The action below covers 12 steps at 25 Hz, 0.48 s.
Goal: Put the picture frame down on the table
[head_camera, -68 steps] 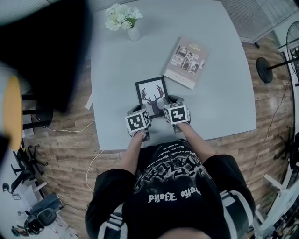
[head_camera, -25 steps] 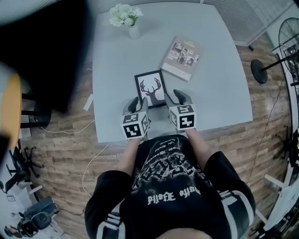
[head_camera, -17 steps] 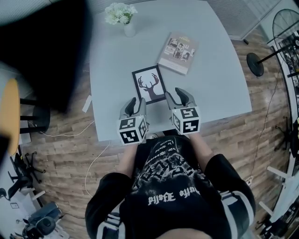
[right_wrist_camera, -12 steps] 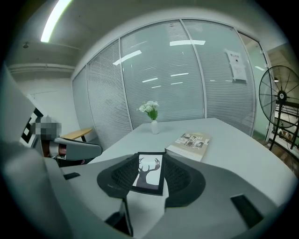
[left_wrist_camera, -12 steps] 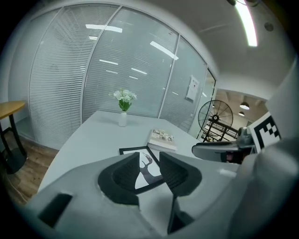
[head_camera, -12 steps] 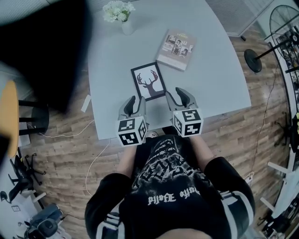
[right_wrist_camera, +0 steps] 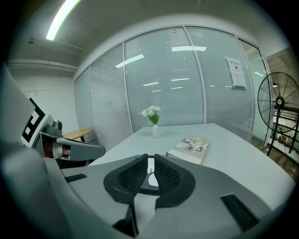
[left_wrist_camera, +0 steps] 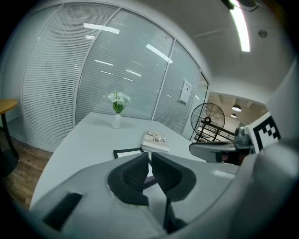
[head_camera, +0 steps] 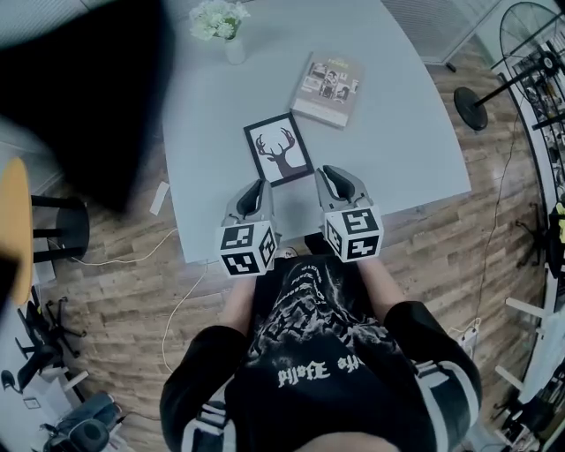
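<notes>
Glass wall with lowered blinds point(right_wrist_camera: 163, 79) behind everything in both gripper views; wooden floor point(head_camera: 115, 291) all round in the head view; on it a pale grey table point(head_camera: 397, 150) filling the upper middle; below its near edge a person in a black printed shirt point(head_camera: 318, 353), both forearms stretched forward; off to the right, past the table, a standing fan point(left_wrist_camera: 207, 120). Left gripper point(head_camera: 255, 188) and right gripper point(head_camera: 333, 175) held side by side over the near edge of the table, apart from each other, marker cubes toward the person, tips pointing across the tabletop. In the left gripper view, dark ribbed pads point(left_wrist_camera: 135, 173) drawn together to a thin slit, clenched on nothing; likewise in the right gripper view, pads point(right_wrist_camera: 167, 176) closed up, only a sliver of tabletop showing through, nothing gripped. Toward the far right of the table a book point(head_camera: 328, 77), lying flat, cover up, small photographs on it. Nearer, just ahead of the tips and between the two grippers, the picture frame point(head_camera: 279, 148), flat on the table, face up, black border round a white sheet with a dark deer's head; touched by neither gripper; near the book but not against it. At the far left of the table a small white vase of pale flowers point(head_camera: 221, 22), upright.
</notes>
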### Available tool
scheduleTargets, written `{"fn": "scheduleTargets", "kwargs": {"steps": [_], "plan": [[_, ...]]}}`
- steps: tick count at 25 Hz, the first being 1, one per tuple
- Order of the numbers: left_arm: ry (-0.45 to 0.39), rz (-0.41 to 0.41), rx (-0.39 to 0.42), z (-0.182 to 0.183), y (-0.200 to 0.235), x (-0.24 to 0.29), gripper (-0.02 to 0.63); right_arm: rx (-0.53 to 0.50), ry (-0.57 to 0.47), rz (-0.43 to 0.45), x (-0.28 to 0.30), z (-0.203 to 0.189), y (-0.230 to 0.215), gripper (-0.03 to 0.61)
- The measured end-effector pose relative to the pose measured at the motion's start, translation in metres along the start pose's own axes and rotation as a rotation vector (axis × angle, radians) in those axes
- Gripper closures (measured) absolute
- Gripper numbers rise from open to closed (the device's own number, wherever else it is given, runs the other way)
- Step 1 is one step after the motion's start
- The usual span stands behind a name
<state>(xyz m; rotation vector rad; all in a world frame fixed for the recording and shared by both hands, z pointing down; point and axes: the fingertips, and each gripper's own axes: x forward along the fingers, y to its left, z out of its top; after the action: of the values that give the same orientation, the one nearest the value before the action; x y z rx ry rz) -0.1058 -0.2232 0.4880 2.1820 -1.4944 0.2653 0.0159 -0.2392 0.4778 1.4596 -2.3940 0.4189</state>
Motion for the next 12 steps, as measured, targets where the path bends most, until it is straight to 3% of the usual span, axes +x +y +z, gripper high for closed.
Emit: {"fn": "scheduleTargets", "kwargs": {"steps": [12], "plan": [[-0.010,0.010,-0.012,0.0057,-0.0049,-0.0041,0.597,-0.035,-0.028,-0.021,-0.0062,0.0076,-0.0023,0.566]]}}
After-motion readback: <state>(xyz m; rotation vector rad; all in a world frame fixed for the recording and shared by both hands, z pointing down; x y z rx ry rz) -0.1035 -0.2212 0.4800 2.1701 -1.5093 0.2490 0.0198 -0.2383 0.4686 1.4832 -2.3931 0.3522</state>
